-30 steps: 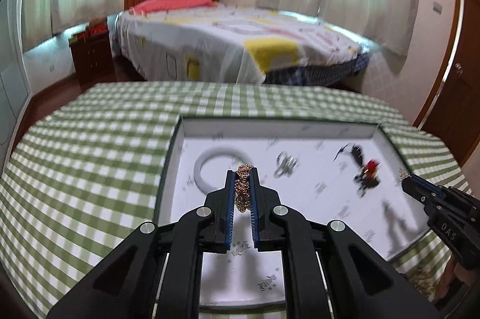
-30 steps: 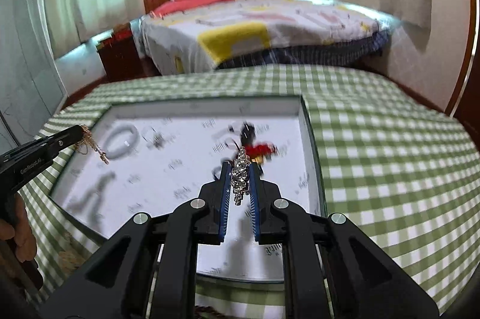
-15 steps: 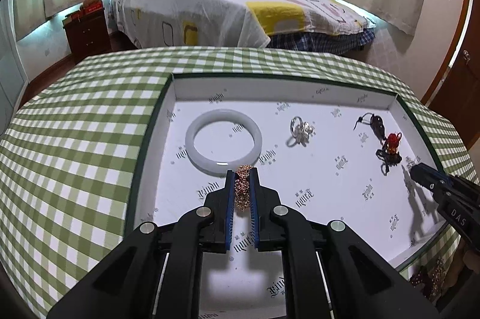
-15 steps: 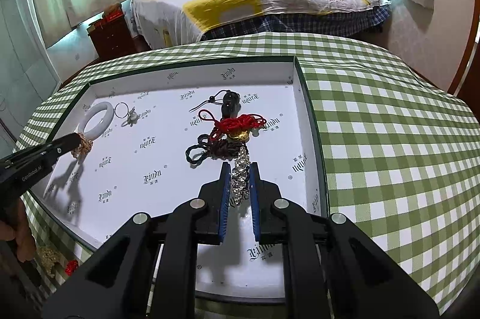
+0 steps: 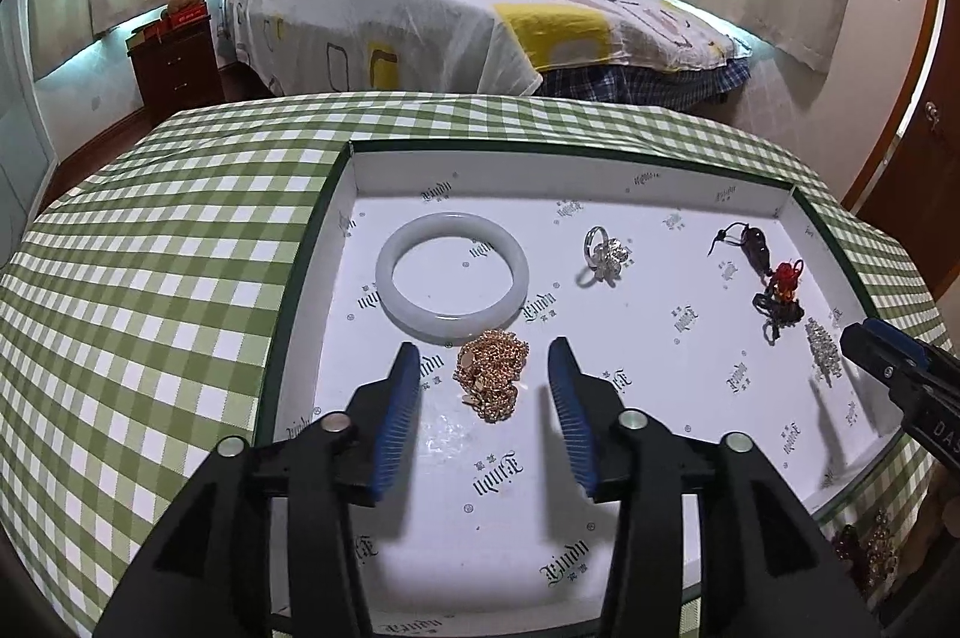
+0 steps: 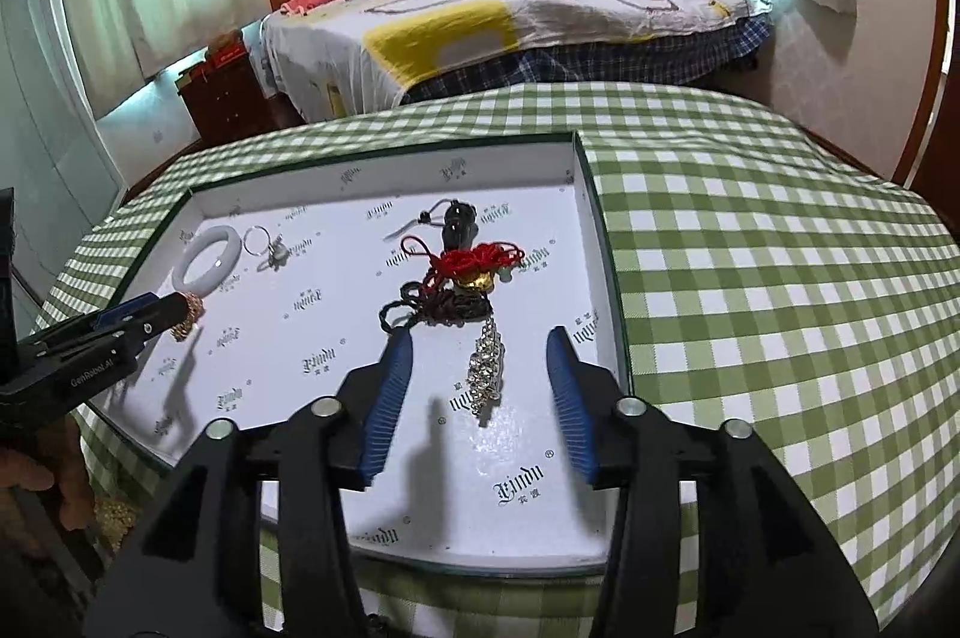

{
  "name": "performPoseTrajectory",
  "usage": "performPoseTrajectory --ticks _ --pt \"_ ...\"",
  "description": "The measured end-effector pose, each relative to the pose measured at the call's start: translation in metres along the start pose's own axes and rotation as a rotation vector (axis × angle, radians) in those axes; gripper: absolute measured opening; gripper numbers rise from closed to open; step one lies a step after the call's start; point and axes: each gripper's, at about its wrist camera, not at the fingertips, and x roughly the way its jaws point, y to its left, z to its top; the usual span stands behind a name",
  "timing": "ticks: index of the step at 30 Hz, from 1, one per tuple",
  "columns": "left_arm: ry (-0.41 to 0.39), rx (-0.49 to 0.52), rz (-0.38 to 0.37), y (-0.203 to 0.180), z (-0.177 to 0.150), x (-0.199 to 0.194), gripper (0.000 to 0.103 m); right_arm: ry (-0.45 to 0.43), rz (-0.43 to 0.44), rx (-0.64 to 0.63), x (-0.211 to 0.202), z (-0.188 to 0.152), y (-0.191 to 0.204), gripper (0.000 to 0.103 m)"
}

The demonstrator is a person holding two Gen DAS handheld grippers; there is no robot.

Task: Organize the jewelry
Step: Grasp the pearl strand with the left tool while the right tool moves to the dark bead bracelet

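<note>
Fingers [image 5: 414, 386] parted, gold chain [image 5: 492, 380] lies free mid-tray [image 5: 312, 278].

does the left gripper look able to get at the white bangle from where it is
Probably yes. The left gripper is open, just short of the white bangle, with nothing standing between them. The gold chain lies loose between its fingers, so it might get dragged forward.

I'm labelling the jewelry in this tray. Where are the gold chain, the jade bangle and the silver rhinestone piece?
gold chain [image 5: 491, 375]: left wrist view, middle of the heaped links.
jade bangle [image 5: 397, 291]: left wrist view, left side of the white band.
silver rhinestone piece [image 6: 487, 371]: right wrist view, middle of the sparkling strip.
</note>
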Motion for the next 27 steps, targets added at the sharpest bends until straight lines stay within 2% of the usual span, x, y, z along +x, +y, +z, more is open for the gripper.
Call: performPoseTrajectory --ticks 6,18,23,27 --pt "-0.042 0.005 -0.009 0.000 0.001 -0.020 0.054 -0.036 0.005 0.000 -0.018 0.003 0.007 0.048" --pt "-0.168 0.008 -0.010 0.004 -0.014 -0.088 0.055 -0.097 0.027 -0.002 -0.065 -0.010 0.028 0.048" --pt "-0.186 0.017 -0.007 0.001 -0.032 -0.106 0.055 -0.106 0.031 0.008 -0.082 -0.024 0.034 0.048" --pt "-0.164 0.016 -0.012 0.000 -0.048 -0.108 0.055 -0.098 0.020 0.012 -0.091 -0.042 0.036 0.048"
